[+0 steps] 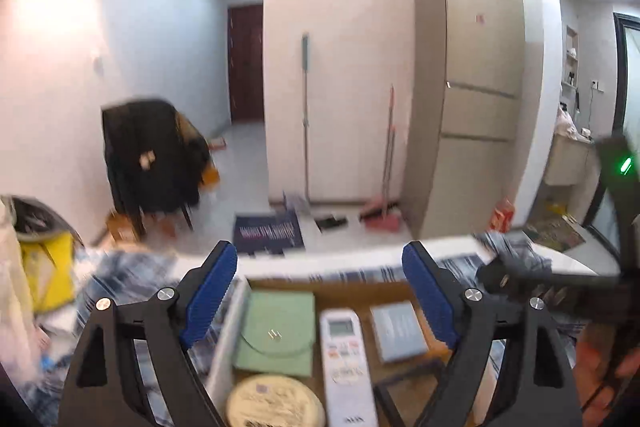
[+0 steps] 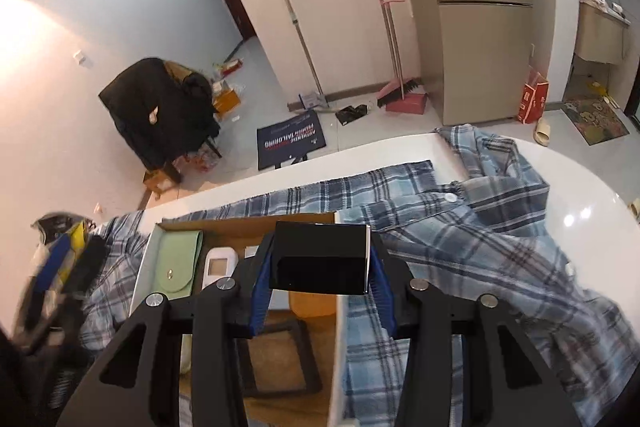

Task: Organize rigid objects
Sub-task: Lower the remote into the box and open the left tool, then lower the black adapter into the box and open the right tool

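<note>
An open cardboard box [image 1: 324, 285] lies on a plaid cloth on the white table. In it are a green pouch [image 1: 276, 331], a white remote [image 1: 346, 351], a blue-grey booklet [image 1: 398, 331], a round tin [image 1: 274, 403] and a black frame [image 1: 400, 387]. My left gripper [image 1: 320, 255] hovers above the box, open, with nothing between its blue pads. My right gripper [image 2: 322, 247] is shut on a glossy black box [image 2: 320, 255], held over the right half of the cardboard box [image 2: 240, 221]. The pouch [image 2: 176, 267], remote [image 2: 218, 267] and frame [image 2: 280, 359] show below it.
A blue plaid shirt [image 2: 480, 219] is spread over the table [image 2: 580, 195] to the right of the box. A yellow bag [image 1: 44, 267] sits at the left. Beyond the table edge stand a chair with dark coats [image 1: 152, 163], a fridge [image 1: 476, 79] and a broom with dustpan [image 2: 404, 99].
</note>
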The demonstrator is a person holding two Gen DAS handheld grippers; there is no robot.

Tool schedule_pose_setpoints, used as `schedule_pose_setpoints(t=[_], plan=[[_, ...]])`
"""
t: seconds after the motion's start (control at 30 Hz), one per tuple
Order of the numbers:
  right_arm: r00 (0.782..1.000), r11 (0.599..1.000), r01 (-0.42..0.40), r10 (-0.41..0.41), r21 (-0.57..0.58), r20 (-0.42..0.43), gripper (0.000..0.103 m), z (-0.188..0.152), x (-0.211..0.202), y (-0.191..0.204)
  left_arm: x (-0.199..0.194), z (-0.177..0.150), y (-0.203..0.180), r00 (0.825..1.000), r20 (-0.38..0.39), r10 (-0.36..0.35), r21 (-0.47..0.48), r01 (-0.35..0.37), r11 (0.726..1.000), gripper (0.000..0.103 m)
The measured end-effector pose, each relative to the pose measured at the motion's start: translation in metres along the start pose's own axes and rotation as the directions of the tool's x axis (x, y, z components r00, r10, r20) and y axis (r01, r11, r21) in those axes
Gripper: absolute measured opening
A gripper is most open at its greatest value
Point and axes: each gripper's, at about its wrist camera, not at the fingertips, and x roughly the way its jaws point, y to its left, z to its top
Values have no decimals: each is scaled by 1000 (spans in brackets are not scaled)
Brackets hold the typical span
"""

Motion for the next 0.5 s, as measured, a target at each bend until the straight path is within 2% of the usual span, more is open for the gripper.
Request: schedule_pose_setpoints(t=[0.07, 0.13, 0.2, 0.33, 0.5], plan=[[1000, 1000, -18, 18, -24, -19, 42, -5, 11, 6, -2, 2, 5, 1000, 11, -17, -27, 17, 999, 91], [999, 999, -23, 23, -24, -28, 42, -10, 20, 9, 0, 4, 12, 999, -4, -38, -79, 37, 996, 103], [1000, 999, -16, 15, -29, -26, 42, -14, 27, 13, 2, 3, 19, 999, -11, -33, -141, 31, 989, 103], [998, 996, -4, -1, -85, -58, 42, -21, 41, 24, 2, 7, 14, 1000, -6, -9, -71, 9, 997, 103], [997, 994, 2, -12, -110, -83, 42, -24, 53, 28, 7, 6, 19, 998, -44, -45, -130, 39, 991, 103]])
